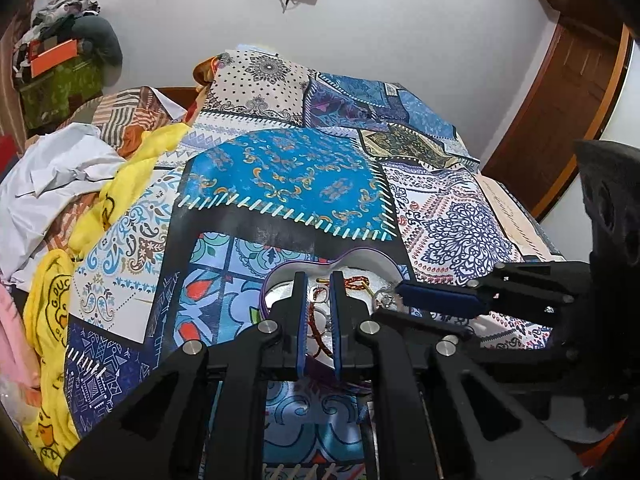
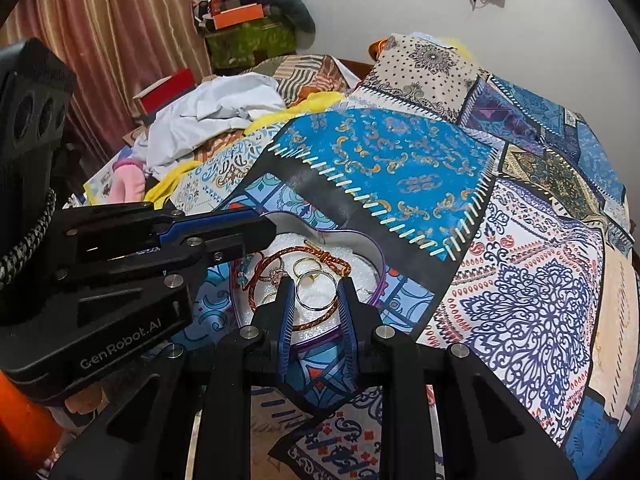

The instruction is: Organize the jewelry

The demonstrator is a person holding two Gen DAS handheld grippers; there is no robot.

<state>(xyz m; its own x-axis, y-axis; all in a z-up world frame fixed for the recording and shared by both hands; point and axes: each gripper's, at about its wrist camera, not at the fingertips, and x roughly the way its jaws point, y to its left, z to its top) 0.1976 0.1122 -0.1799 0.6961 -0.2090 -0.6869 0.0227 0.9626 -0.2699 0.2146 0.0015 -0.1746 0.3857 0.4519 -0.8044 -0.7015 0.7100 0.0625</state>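
Observation:
A heart-shaped tin (image 1: 360,257) (image 2: 332,236) with a purple rim and white lining lies on the patchwork bedspread. It holds a red-gold cord bracelet (image 2: 332,260), gold bangles (image 2: 316,292) and small rings. My left gripper (image 1: 320,280) hovers over the tin's left part, jaws a narrow gap apart, with nothing clamped; it also shows in the right wrist view (image 2: 264,232). My right gripper (image 2: 316,284) is open, its fingers on either side of a gold bangle; it also shows in the left wrist view (image 1: 400,292).
The patchwork bedspread (image 2: 500,240) covers the bed. Crumpled white cloth (image 2: 216,108), yellow fabric (image 1: 52,308) and pink fabric (image 2: 128,180) lie at the left. A pile of boxes and clothes (image 2: 248,20) stands by the wall. A wooden door (image 1: 568,92) is at the right.

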